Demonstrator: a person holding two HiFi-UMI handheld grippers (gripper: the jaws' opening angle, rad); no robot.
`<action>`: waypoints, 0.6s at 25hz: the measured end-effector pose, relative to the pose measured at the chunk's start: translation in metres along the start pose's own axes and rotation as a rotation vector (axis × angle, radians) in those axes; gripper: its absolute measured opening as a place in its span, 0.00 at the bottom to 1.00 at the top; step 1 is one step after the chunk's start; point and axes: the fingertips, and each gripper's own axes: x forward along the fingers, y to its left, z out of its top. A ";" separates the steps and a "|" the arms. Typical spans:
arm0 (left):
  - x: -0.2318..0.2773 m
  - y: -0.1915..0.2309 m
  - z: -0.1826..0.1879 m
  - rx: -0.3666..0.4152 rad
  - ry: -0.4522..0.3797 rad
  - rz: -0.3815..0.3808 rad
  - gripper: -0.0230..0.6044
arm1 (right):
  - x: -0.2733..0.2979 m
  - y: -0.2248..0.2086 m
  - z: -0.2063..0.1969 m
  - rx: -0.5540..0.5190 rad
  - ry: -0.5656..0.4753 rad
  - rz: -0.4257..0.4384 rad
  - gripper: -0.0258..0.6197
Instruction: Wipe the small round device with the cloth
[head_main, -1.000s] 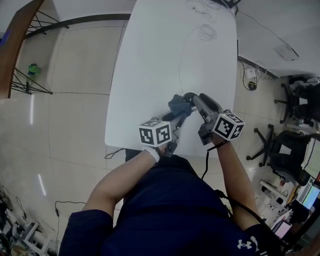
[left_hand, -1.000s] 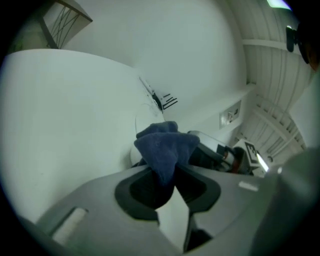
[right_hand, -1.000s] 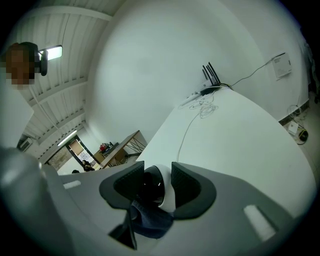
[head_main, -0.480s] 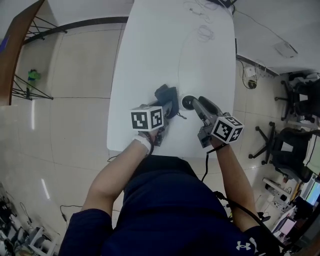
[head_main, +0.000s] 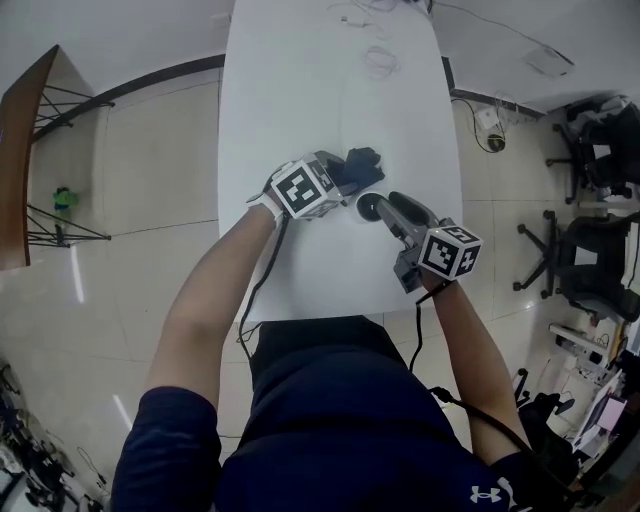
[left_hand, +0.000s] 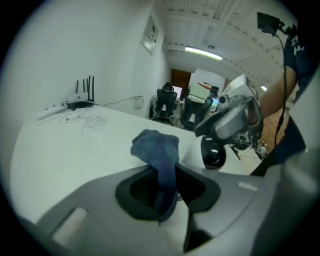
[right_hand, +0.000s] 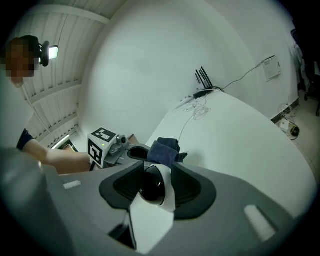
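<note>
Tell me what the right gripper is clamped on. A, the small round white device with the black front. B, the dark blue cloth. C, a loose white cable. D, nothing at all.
A: the right gripper has its jaws closed on the small round white device with the black front, while the dark blue cloth is pinched in the left gripper.

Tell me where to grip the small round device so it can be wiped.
Pinch the small round device across its white sides, coming in low from the person's edge of the table, as the right hand-held gripper has it now. The curved shell seats in the hollowed pads, and the glossy black face is left uncovered for the cloth in the left hand-held gripper.
</note>
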 end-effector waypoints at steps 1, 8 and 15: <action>0.001 -0.003 -0.003 -0.023 -0.002 -0.007 0.19 | 0.000 0.000 0.000 0.003 -0.005 -0.004 0.31; -0.005 -0.026 -0.038 -0.292 -0.035 0.120 0.18 | -0.001 -0.005 0.001 0.012 -0.016 -0.013 0.31; -0.005 -0.069 -0.053 -0.680 -0.105 0.260 0.18 | -0.005 -0.007 0.003 0.011 -0.017 0.000 0.31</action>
